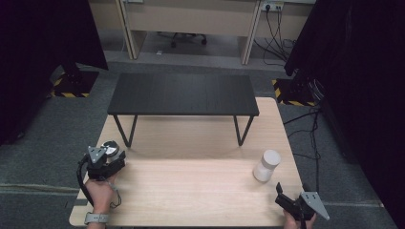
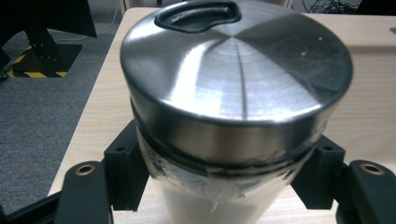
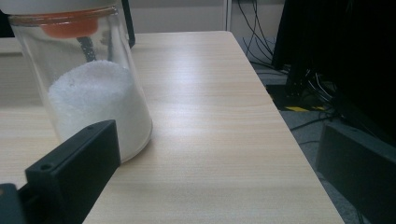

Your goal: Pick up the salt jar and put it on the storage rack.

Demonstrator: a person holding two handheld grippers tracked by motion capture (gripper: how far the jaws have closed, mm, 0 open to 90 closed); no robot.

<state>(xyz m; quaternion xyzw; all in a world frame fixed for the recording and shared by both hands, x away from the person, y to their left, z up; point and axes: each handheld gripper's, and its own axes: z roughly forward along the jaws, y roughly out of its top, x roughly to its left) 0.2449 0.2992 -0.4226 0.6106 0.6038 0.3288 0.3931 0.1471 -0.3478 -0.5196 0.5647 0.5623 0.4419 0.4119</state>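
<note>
From the high view, a light wood surface (image 1: pixel 191 186) has a low black bench (image 1: pixel 184 94) standing on its far half. The left tongs (image 1: pixel 109 153) are at the left edge of the surface, held by a hand (image 1: pixel 101 193) with a watch on the wrist. A round thing with a shiny top, the metal-lid jar (image 1: pixel 111 149), sits right between these tongs. On the right side stands a white jar (image 1: pixel 266 165) with a white lid. The right tongs (image 1: pixel 286 198) are near the front right corner, just beside the white jar but not touching it.

In the left gripper view, the metal-lid jar (image 2: pixel 233 102) is very close and big. Its lid is silver and shiny, with a black dip near the far rim. Under the lid the jar looks white, with some crinkly clear plastic around its neck. The two black jaws sit tight on each side of the jar, so the left tongs are grasping it.

In the right gripper view, the white jar (image 3: pixel 88 88) is a clear glass one, partly full of white powder. It has something orange under its lid. It stands on the surface (image 3: pixel 210 121), up and to the left. One black jaw shows at the bottom left, close in front of the jar. It may be a tiny bit apart from the glass, but this is hard to see. The right tongs look spread wide and hold nothing.
</note>
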